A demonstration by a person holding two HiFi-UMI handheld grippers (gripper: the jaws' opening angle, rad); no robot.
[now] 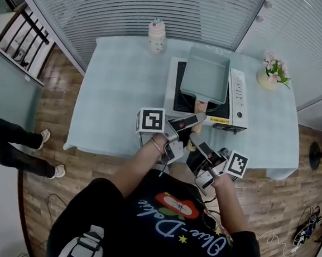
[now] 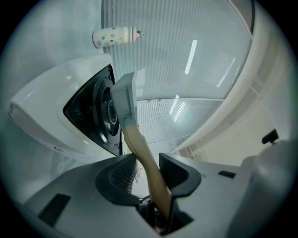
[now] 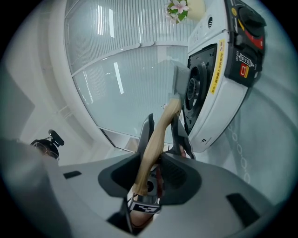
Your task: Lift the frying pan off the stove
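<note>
**Observer:** Where is the pan?

**Operator:** The pan [image 1: 206,74], square and pale grey-blue, is over the stove [image 1: 239,98], toward its far side. I can't tell whether its base is clear of the burner [image 2: 95,116]. Its wooden handle [image 1: 200,107] points near, toward me.

**Observer:** And your grip?

**Operator:** I have both grippers on the handle. My left gripper [image 2: 148,161] is clamped on it farther along, nearer the pan. My right gripper [image 3: 156,160] is clamped on the near end, just behind the left.

**Observer:** What could go wrong?

**Operator:** All the weight hangs at the far end and both grips sit at the near end. I expect the pan to droop as it rises. The handle looks smooth and rounded, so it could roll between the pads and tip the pan sideways. If one hand rises faster than the other, the handle would twist between them and a grip could slip.

**Observer:** Anything around it?

**Operator:** If the base catches on the burner, the light stove could be dragged across the table [image 1: 119,93]. A bottle [image 1: 156,36] stands at the far left of the stove and flowers [image 1: 273,70] at the far right. Both are well apart from the pan, so only a wide swing would reach them.
</note>
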